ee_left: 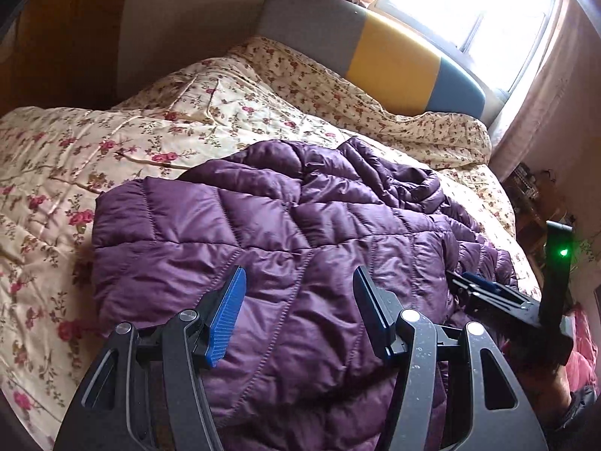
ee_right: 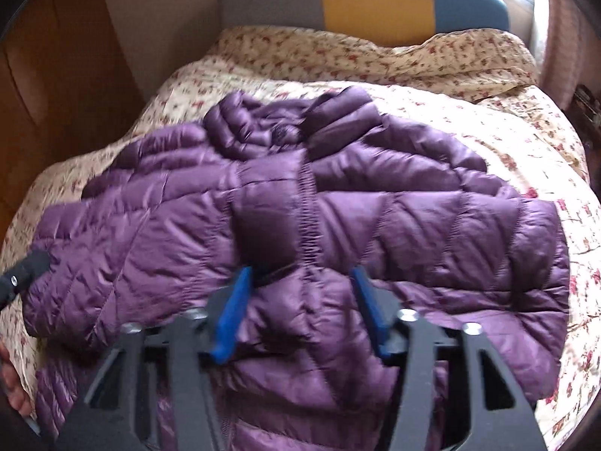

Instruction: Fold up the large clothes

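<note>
Two grippers hover over a purple quilted puffer jacket (ee_left: 285,233) spread on a bed; the left gripper (ee_left: 298,282) has its jaws wide apart with nothing between them, its blue pads (ee_left: 225,317) poised above the jacket's near panel; the right gripper (ee_right: 300,282) likewise has its jaws spread and holds nothing, aimed at the jacket's central stitched seam (ee_right: 306,203). The jacket lies rumpled across a floral bedspread (ee_left: 112,143), its crumpled hood or collar end toward the headboard (ee_left: 383,56), which is grey, yellow and blue; a bright window (ee_left: 469,7) with pale curtains stands behind it. In the left wrist view the right gripper's body shows at the right edge with a green light (ee_left: 562,251); the right wrist view is slightly blurred.
</note>
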